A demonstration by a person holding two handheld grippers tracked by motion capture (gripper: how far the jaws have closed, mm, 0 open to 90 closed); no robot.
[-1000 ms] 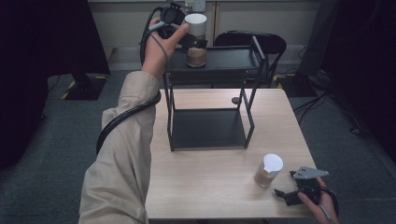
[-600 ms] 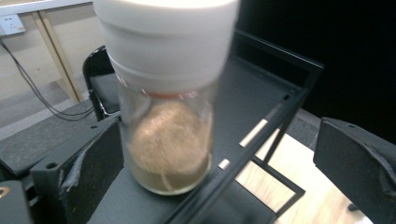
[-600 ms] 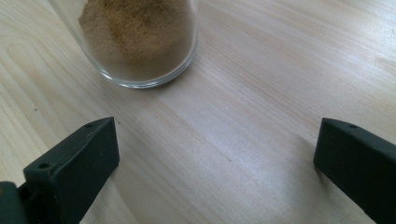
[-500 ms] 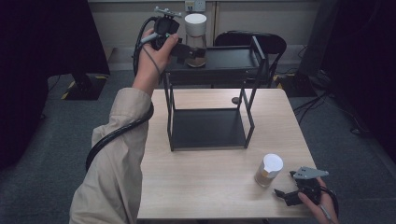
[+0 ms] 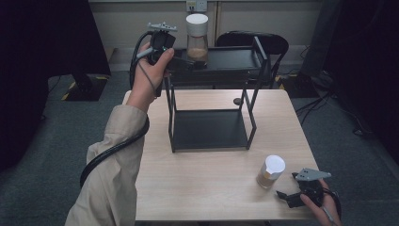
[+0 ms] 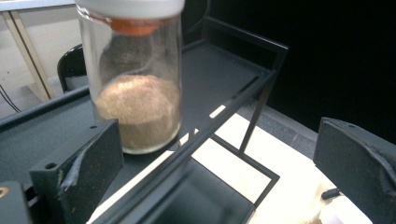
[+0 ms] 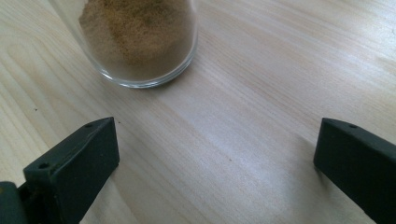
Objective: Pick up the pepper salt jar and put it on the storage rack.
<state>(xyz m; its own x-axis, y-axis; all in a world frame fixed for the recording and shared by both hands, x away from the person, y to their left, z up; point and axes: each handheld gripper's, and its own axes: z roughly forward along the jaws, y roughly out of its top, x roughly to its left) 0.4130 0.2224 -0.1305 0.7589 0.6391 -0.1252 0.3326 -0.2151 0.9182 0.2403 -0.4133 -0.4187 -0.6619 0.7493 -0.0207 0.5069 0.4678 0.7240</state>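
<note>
A glass jar (image 5: 196, 35) with a white lid and brown powder stands on the top shelf (image 5: 233, 60) of a black metal rack. My left gripper (image 5: 186, 61) hovers just left of it at shelf height, open and empty. In the left gripper view the jar (image 6: 137, 93) stands free beyond the left jaw, and the gripper (image 6: 219, 140) is wide apart. A second, similar jar (image 5: 271, 171) stands on the wooden table (image 5: 197, 183) at the front right. My right gripper (image 5: 288, 186) rests open just right of it. In the right gripper view this jar's base (image 7: 140, 42) sits ahead of the left jaw, apart from the open gripper (image 7: 219, 135).
The rack's lower shelf (image 5: 209, 129) sits on the middle of the table, framed by thin black legs (image 5: 251, 113). A small dark disc (image 5: 237, 101) lies on the table behind the rack. A black chair (image 5: 268, 43) stands beyond the far edge. Cables trail from both grippers.
The left gripper let go of the jar on the top shelf and drew back to the left and slightly down. The right gripper and its jar have not moved.
</note>
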